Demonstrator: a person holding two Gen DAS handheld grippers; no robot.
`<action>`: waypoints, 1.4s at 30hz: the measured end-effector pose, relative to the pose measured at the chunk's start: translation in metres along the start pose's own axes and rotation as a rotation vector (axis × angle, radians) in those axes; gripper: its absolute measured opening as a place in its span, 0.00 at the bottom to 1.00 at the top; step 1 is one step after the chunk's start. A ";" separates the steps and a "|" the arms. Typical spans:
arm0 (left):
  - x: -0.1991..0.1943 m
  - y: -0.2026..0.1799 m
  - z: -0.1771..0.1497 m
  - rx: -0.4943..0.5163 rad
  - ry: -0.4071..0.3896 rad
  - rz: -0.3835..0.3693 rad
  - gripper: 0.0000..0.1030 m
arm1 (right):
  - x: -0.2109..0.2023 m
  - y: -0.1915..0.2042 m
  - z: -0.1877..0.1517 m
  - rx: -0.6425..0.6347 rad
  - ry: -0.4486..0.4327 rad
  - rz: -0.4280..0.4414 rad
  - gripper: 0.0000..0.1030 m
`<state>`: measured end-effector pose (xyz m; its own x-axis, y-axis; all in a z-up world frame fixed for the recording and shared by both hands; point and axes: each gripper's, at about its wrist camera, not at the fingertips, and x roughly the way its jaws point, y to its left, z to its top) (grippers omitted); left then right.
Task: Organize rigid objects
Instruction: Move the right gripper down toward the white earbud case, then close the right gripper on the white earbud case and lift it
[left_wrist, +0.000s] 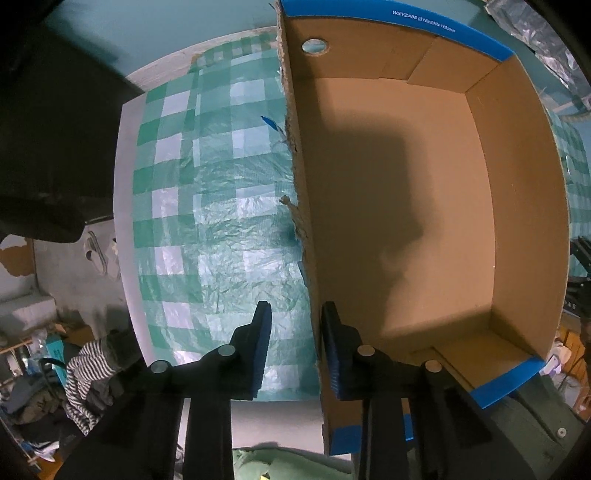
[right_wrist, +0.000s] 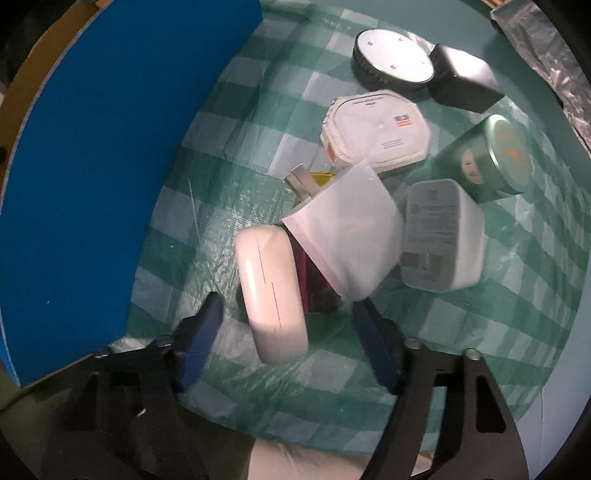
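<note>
**Q:** How far along are you?

**Me:** Barely begun, I judge. My left tongs (left_wrist: 295, 347) are spread, straddling the torn near wall of the cardboard box (left_wrist: 517, 206), one finger outside over the checked cloth (left_wrist: 207, 206), one inside. The box floor, running up toward 12 o'clock, shows only shadow; nothing is in it as far as I can see.

**Q:** And the right?

**Me:** My right tongs (right_wrist: 288, 332) are spread wide and pinch nothing. Nearest, between the fingers, lies the white oblong case (right_wrist: 271, 291), resting on the table. Just past it, at about 1 o'clock, a white wrapped block (right_wrist: 351, 236) leans over something dark red. At 2 o'clock sits the grey-white charger (right_wrist: 441, 240). Further out: a white flat tin (right_wrist: 376, 133), a green can (right_wrist: 491, 158) on its side, then the round black disc (right_wrist: 393, 64) touching a black box (right_wrist: 465, 79).

**Q:** The box from that side?

**Me:** Its blue outer wall (right_wrist: 122, 147) stands at 10 o'clock. Everything is left to move.
</note>
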<state>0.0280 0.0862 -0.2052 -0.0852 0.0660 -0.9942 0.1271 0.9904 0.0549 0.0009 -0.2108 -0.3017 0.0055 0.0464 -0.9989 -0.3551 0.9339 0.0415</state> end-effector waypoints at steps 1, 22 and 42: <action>0.000 0.001 -0.001 -0.001 0.000 -0.002 0.27 | 0.003 0.002 0.002 0.005 0.006 0.001 0.59; 0.012 0.001 -0.021 -0.036 0.036 -0.068 0.10 | 0.022 0.013 0.012 0.027 0.014 0.007 0.49; 0.014 0.000 -0.026 -0.025 0.034 -0.051 0.08 | -0.001 0.035 0.012 0.006 0.019 0.078 0.32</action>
<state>0.0008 0.0903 -0.2169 -0.1242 0.0186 -0.9921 0.0975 0.9952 0.0065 -0.0001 -0.1736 -0.2991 -0.0395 0.1123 -0.9929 -0.3485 0.9297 0.1191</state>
